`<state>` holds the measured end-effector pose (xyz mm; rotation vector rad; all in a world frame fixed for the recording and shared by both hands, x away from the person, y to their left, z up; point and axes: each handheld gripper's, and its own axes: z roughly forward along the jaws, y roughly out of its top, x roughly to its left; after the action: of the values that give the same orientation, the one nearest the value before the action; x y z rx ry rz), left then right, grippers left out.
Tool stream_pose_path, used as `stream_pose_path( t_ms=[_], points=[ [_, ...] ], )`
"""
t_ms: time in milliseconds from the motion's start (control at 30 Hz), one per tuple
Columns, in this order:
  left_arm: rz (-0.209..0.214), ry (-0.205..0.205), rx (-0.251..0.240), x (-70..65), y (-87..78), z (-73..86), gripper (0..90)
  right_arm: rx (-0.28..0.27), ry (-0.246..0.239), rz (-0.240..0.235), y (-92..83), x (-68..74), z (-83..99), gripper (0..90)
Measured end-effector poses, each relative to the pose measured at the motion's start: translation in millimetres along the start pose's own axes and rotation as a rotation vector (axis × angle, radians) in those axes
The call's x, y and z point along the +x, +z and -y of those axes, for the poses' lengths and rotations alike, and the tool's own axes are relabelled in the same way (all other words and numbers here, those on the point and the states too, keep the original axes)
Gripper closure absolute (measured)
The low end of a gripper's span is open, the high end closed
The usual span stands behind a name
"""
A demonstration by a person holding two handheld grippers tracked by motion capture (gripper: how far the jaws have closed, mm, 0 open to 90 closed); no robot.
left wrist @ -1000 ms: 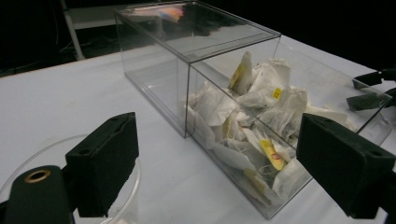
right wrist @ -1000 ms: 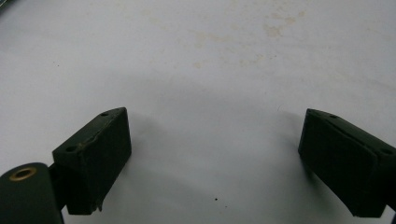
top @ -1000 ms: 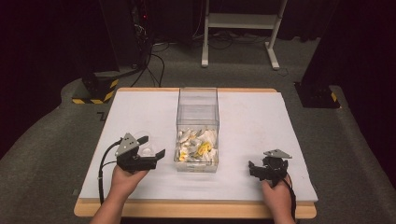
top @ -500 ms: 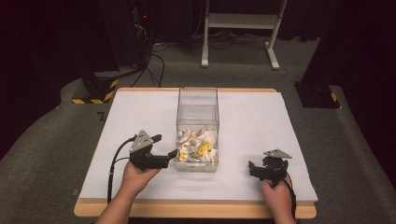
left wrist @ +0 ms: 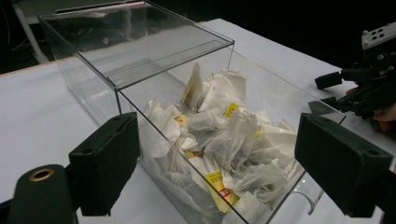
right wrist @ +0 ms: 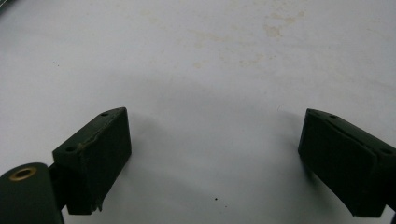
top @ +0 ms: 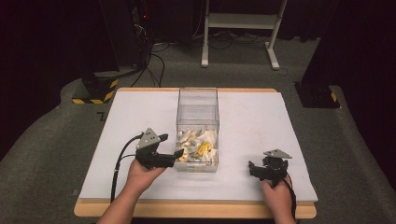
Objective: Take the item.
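Left tongs [top: 179, 152] spread beside clear box [top: 197, 122] of tea bags [left wrist: 224, 140], none yet removed; right tongs [top: 251, 168] spread, idle.

1. The left gripper [top: 172, 145] is now closer to the clear box [top: 197, 122] than before. One second ago it was well apart from the box's left wall; now its jaw tips are just beside that wall.
2. The left hand [top: 142, 171] and forearm are also further toward the box.
3. In the left gripper view, the tea bags [left wrist: 219, 140] lie just ahead of the wide-apart jaws.
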<state>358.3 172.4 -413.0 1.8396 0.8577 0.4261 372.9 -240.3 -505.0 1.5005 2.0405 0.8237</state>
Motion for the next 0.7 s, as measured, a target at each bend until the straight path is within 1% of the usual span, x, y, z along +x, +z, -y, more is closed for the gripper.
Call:
stream_pose_path(
  t_ms=[33, 167, 300, 333, 467, 700],
  points=[
    [0.001, -0.005, 0.0, -0.3, 1.0, 0.0, 14.5, 0.0, 0.0, 0.0, 0.0, 0.0, 0.0, 9.3],
    [0.012, -0.002, 0.011, -0.9, 5.7, -0.8, 14.8, 0.0, 0.0, 0.0, 0.0, -0.1, 0.0, 9.3],
    [0.021, 0.009, 0.031, -1.9, 12.3, -1.6, 15.3, 0.0, 0.002, 0.0, 0.0, 0.0, 0.0, 9.3],
    [0.025, 0.007, 0.04, -3.1, 16.5, -1.8, 15.4, 0.0, 0.001, 0.0, 0.0, -0.1, 0.0, 9.3],
    [0.032, 0.03, 0.072, -6.6, 25.7, -3.6, 16.3, 0.001, 0.002, 0.0, 0.0, 0.0, 0.0, 9.3],
    [0.04, 0.049, 0.117, -11.2, 40.7, -7.3, 18.0, 0.0, 0.002, -0.001, 0.0, 0.0, 0.0, 9.3]
  ],
)
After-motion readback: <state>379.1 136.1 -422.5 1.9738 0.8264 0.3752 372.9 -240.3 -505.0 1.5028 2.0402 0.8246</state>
